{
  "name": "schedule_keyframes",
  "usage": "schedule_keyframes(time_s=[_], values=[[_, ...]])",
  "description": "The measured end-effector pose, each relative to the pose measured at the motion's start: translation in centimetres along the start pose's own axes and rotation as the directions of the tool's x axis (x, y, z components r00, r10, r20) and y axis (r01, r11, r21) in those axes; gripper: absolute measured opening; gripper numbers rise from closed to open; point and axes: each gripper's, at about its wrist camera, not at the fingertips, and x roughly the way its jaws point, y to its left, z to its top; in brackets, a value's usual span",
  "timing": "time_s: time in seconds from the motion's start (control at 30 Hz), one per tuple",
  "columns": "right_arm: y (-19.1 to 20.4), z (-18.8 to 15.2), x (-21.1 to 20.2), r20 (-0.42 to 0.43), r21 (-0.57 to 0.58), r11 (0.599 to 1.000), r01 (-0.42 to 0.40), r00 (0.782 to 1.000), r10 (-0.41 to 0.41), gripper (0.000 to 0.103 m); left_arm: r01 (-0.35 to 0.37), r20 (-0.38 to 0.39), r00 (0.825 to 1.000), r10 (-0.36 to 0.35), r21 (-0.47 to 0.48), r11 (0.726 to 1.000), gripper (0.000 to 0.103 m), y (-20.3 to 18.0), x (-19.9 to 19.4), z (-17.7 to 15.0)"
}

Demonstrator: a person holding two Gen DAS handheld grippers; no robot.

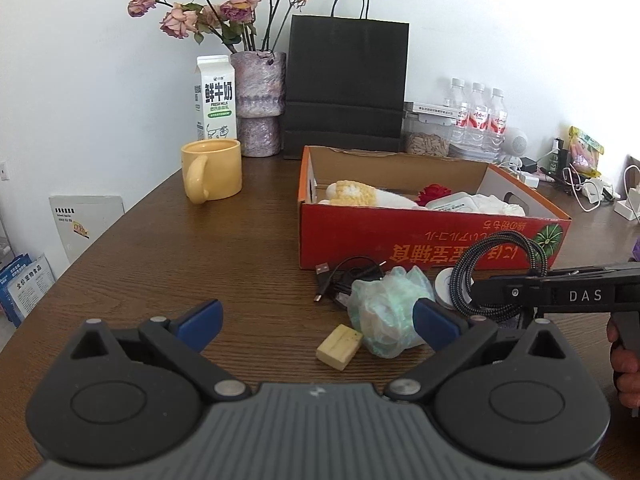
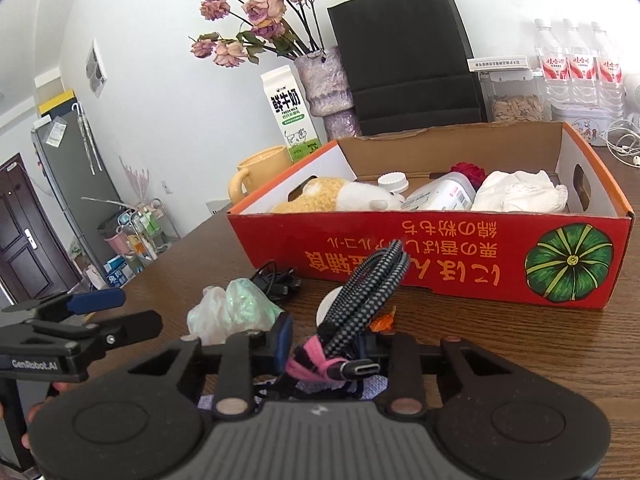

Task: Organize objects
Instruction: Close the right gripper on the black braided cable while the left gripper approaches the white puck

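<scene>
the right gripper [image 2: 324,344], low in the frame's centre, is clamped on a coiled braided cable [image 2: 366,284] bound with a pink tie, which juts up toward the red cardboard box [image 2: 440,256] at centre right. the left gripper [image 1: 318,318] stands wide apart with nothing in it, at the bottom of its view. ahead of it on the wooden table [image 1: 200,248] lie a crumpled plastic bag [image 1: 384,312], a yellow block [image 1: 339,346] and a thin black cable [image 1: 344,276], all before the box.
</scene>
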Motion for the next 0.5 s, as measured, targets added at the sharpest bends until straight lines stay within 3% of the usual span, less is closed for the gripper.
schedule_keyframes(time_s=[0.27,0.37,0.43,0.5], values=[[-1.9,-0.1,-1.6,0.006,0.061,0.991,-0.116,0.993,0.116,0.024,0.059,0.041,0.997,-0.061,0.055,0.997,0.102,-3.0,0.1,1.3],[-2.9,-0.2,-2.0,-0.001,0.084,0.988,-0.128,0.992,0.129,0.024,0.097,0.039,0.994,-0.101,0.089,0.991,0.075,-4.5,0.4,1.5],[-3.7,-0.2,-2.2,-0.002,0.105,0.986,-0.133,0.991,0.134,0.024,0.136,0.017,0.99,-0.139,0.109,0.985,0.034,-5.6,1.0,1.4],[-4.4,-0.2,-2.3,-0.004,0.126,0.984,-0.128,0.992,0.13,0.024,0.177,-0.004,0.984,-0.178,0.123,0.976,0.026,-6.7,1.8,1.5]])
